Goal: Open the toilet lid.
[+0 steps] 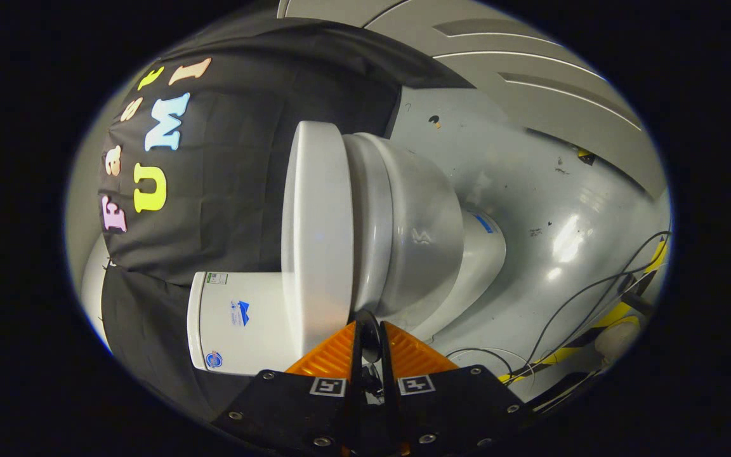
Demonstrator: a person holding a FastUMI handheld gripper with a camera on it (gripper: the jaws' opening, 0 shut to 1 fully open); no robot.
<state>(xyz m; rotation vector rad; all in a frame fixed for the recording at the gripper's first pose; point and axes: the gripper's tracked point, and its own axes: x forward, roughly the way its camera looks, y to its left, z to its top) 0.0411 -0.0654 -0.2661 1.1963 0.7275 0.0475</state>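
The view is rolled on its side, with the floor to the right of the toilet. A white toilet stands ahead with its lid (318, 235) lying flat on the bowl (410, 235), shut. The tank (238, 324) sits against the black cloth wall, on the lid's side of my fingers. My gripper (368, 325) is close in front of the toilet, its tips near the seam between lid and bowl. The fingers (334, 358) stand together with nothing visible between them.
The glossy grey floor (549, 209) spreads beyond the toilet's pedestal (483, 254). Black cables (584, 298) and yellow-black tape (613, 317) lie on it near my fingers' bowl side. Grey wall panels (530, 76) stand beyond the floor.
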